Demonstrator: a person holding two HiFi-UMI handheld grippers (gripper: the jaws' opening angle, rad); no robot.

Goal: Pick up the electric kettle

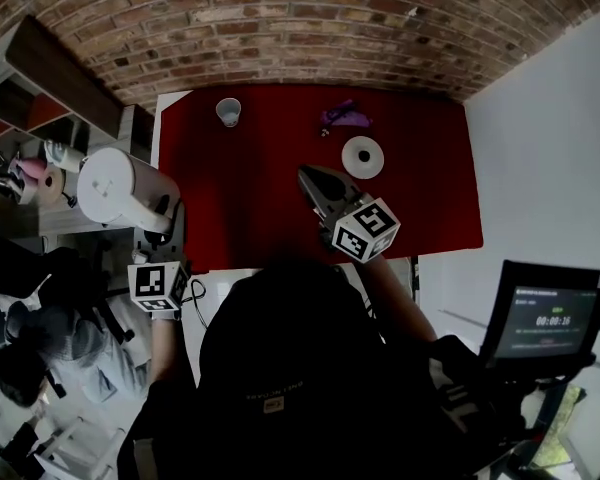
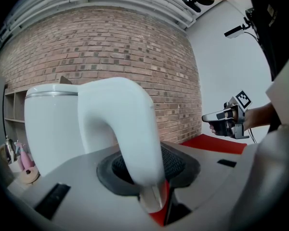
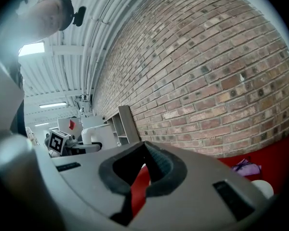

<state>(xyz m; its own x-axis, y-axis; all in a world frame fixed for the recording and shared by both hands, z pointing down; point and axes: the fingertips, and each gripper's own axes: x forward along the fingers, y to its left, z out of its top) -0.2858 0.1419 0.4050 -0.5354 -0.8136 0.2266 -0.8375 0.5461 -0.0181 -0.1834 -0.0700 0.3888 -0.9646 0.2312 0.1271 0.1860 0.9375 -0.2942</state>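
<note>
One white cylindrical electric kettle point(image 1: 110, 186) is just left of the red tabletop point(image 1: 260, 203), its curved handle clamped in the left claw point(image 2: 144, 154). The one right claw point(image 1: 308, 176), closed and empty, points over the tabletop's middle. Farther off stand one pale cup point(image 1: 228, 111), one purple object point(image 1: 345, 116) and one white round disc point(image 1: 363, 156).

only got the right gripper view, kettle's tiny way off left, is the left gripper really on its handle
Observer: Yes. The left gripper view shows the left gripper closed on the white handle of the kettle.
Operator: where's it sitting relative to the table
Observer: In the head view it is at the left edge of the red table, mostly outside the red top.
Operator: anything on the table i'm missing
Observer: A cup stands near its far left corner.
</note>
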